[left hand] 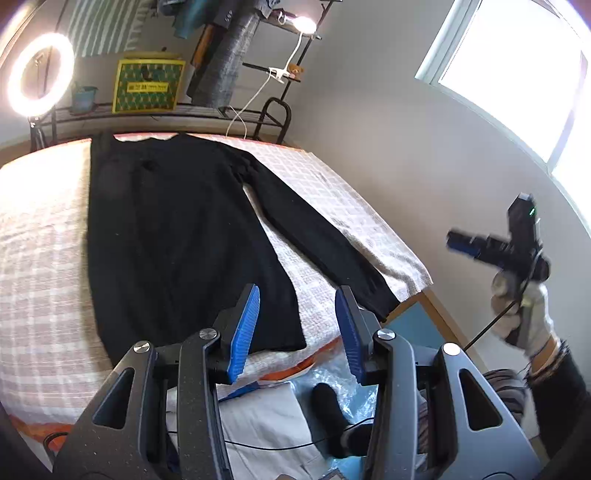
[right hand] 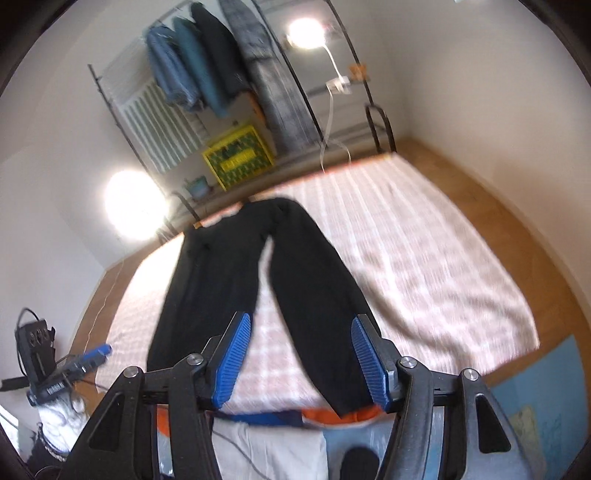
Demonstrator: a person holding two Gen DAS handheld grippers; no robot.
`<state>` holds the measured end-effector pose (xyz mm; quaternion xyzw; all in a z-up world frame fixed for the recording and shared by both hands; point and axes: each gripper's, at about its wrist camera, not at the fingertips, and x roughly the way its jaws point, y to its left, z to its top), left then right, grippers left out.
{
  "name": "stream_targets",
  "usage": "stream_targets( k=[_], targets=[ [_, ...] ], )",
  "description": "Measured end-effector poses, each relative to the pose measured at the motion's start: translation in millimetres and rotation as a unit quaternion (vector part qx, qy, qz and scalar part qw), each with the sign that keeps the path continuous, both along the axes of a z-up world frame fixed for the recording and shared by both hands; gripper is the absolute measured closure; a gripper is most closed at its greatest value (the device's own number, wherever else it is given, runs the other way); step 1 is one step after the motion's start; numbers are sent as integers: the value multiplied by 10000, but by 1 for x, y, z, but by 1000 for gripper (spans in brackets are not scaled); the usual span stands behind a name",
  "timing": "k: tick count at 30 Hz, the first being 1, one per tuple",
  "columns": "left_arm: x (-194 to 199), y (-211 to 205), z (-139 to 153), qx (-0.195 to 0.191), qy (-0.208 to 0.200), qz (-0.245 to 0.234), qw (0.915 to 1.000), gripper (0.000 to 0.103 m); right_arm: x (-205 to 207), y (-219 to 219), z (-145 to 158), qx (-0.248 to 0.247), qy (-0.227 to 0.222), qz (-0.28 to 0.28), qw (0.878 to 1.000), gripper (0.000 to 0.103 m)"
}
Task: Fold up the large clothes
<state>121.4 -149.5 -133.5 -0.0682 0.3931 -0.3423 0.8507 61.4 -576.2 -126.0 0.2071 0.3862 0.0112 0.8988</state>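
A black long-sleeved garment (left hand: 177, 240) lies flat on the checked bed cover (left hand: 44, 258), hem toward me and neck at the far end. One sleeve (left hand: 321, 236) stretches out to the right, down to the bed's near corner. My left gripper (left hand: 298, 291) hovers open over the hem's right corner, with nothing between its blue pads. In the right wrist view the right gripper (right hand: 301, 317) is open above the sleeve (right hand: 314, 295), holding nothing. The garment's body (right hand: 207, 280) lies to its left. A gloved hand holds the right gripper (left hand: 461, 245) off the bed's right side.
Behind the bed stand a ring light (left hand: 38, 74), a clothes rack (right hand: 207, 74) with hanging jackets, a yellow-green box (left hand: 147, 86) and a clamp lamp (left hand: 304, 24). A window (left hand: 517, 74) is at the right. A black-socked foot (left hand: 328, 410), white sheets and cables lie below.
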Motion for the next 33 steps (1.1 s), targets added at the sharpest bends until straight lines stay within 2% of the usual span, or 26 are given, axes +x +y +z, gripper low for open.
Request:
stream_targets(
  k=[4,7,10,13,20,21,22,23,24,26,29,33],
  targets=[
    [10,-18,-13,250,86,12,9996,61,8,-23,-53,402,495,-129,9979,51],
    [17,-28,-25,458,135,42,9988,59,14,-33,-83,648,709,-127,9953,52],
    [24,-35,-33,685,158,104,9975,54,20,-39,-102,817,840,-162,9930,52],
    [32,-40,-36,722,266,90,9970,53,28,-43,-115,968,930,-226,9907,52],
    [41,-38,-35,1049,-83,13,9944,53,50,-47,-149,1113,1308,-523,9838,52],
    [44,-35,-38,1015,-49,29,9948,53,52,-46,-151,1129,1310,-541,9834,53],
    [47,-33,-41,966,14,38,9953,53,55,-44,-149,1082,1321,-542,9838,61],
    [51,-29,-47,905,116,47,9958,53,57,-43,-148,1083,1346,-499,9837,77],
    [54,-27,-50,875,172,41,9960,53,62,-41,-148,1107,1404,-441,9829,82],
    [58,-22,-56,784,221,4,9967,53,67,-37,-145,950,1485,-422,9834,99],
    [60,-13,-64,683,210,47,9974,53,76,-23,-130,676,1452,-299,9866,101],
    [71,-3,-67,457,389,75,9982,53,83,1,-91,264,1276,-25,9915,101]
  ],
)
